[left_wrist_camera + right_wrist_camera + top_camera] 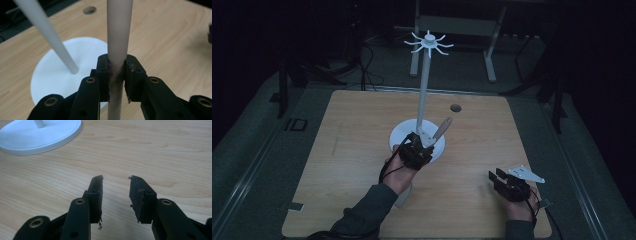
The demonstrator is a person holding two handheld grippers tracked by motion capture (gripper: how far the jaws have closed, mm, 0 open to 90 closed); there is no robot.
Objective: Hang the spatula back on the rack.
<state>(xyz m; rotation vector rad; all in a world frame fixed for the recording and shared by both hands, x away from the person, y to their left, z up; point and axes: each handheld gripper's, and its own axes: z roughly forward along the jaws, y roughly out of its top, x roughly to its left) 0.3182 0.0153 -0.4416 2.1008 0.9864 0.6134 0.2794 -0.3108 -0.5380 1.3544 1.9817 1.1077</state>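
Here, your left gripper (421, 146) was pinching a wooden handle (442, 129), both jaws pressed flat against its sides in the left gripper view, with the shaft (118, 45) running straight up between them and out of the top of the frame. What sits at either end of that handle could not be told from these pictures; below the hand in the high view a pale end seemed to poke out, but it was too dim to call.

You held it just in front of the white stand (428, 90), whose round base (402, 134) rested mid-table (342, 150) and whose thin pole rose to a crown of hooks (429, 43). In the high view the handle's long axis tilted up and to the right, away from the pole, its free tip beside the lower pole and far under the hooks. That was the relation that mattered: the hooks lay well above the grip, nearly straight up the pole, so any hanging, if that was the aim, would call for a long lift by the left hand, which was much the nearer.

Your right gripper (501, 176) rested near the table's right front, well apart from the stand, jaws spread and holding nothing, bare wood between them in the right gripper view (116, 182).
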